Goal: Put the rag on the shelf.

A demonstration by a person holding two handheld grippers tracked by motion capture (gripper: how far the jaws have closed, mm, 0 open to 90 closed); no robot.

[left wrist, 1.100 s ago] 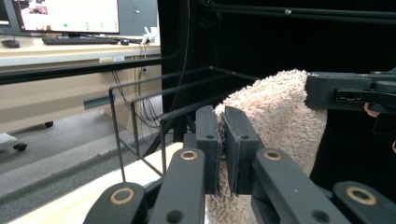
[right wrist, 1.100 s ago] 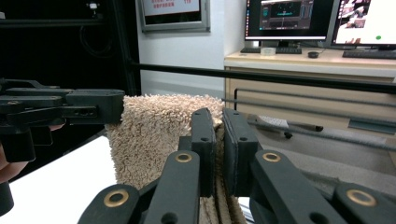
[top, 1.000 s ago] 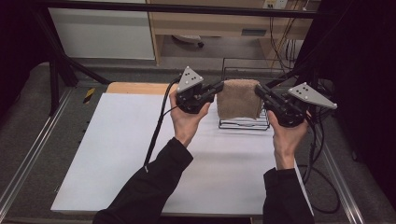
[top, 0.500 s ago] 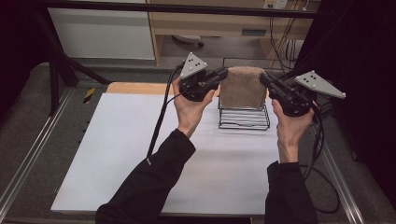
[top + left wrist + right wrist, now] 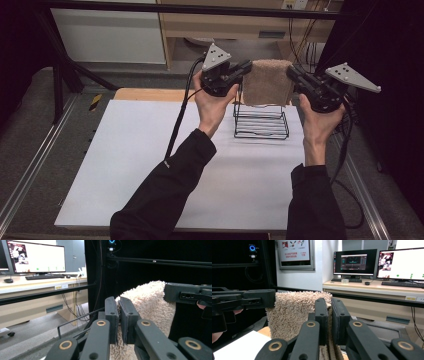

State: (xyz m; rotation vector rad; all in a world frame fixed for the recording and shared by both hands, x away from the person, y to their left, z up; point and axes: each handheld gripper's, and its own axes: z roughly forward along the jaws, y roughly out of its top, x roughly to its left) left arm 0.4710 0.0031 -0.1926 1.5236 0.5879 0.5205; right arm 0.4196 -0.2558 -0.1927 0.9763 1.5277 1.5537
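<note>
Left gripper (image 5: 246, 66) and right gripper (image 5: 291, 74) are both held raised above the far edge of the white table (image 5: 125, 165), each with its jaws pinched nearly closed on an upper corner of a beige terry towel (image 5: 268, 82). The towel hangs stretched between them, its lower edge just over the black wire rack (image 5: 261, 121) standing near the table's far right corner. In each gripper view the pile is squeezed between the two black jaws.

tan, shaggy towel (image 5: 267, 82) up top, black wire rack (image 5: 261, 120) below it, both grippers black with grey plates, left (image 5: 246, 67) and right (image 5: 291, 74). white mat (image 5: 125, 150) over a pale wood table (image 5: 150, 94), sleeves (image 5: 160, 200) black.
</note>
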